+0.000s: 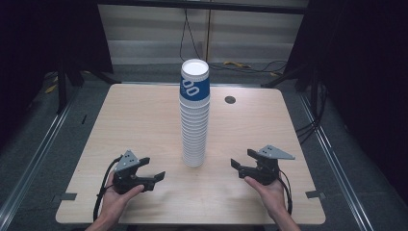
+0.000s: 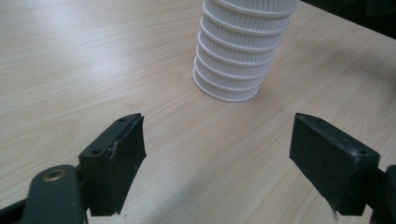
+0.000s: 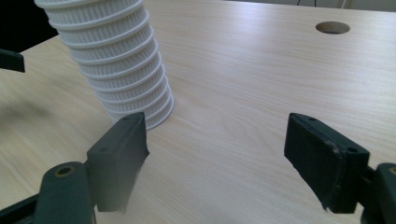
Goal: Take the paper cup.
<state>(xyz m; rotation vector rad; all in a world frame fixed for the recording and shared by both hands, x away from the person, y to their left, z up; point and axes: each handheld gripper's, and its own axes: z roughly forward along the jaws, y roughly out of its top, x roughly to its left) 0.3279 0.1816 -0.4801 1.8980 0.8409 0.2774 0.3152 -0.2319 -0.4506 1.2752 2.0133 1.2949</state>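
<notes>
Between the two sets of jaws, and a little ahead of both, stands the tall stack of white ribbed paper cups, its top cup wrapped in a blue band. It sits upright on the pale wooden tabletop, mouth open to the ceiling, long axis straight up and down, perhaps leaning a touch at the top.

Now the left gripper: low over the tabletop, jaws spread wide, nothing between them. In the left gripper view the stack's base lies ahead of the jaws and slightly toward the right one, well apart from both pads.

Over to the right gripper: jaws also spread, also empty. In the right gripper view the stack rises just beyond the left jaw, its bottom rim near that jaw's tip though not touching. So the stack is off-centre for this hand; it lies toward the left jaw, not in the gap.

Which hand is nearer? From the high view it's close to even, the stack sitting roughly midway between them; the right gripper view suggests that hand has a slight edge.

The relation that matters, to my eye: the stack is vertical and the jaws come in level, so either set would close across its width, square to the long axis. Both would need to swing inward to put the cups between the pads. A round grommet hole sits well beyond the right jaws, out of play.
</notes>
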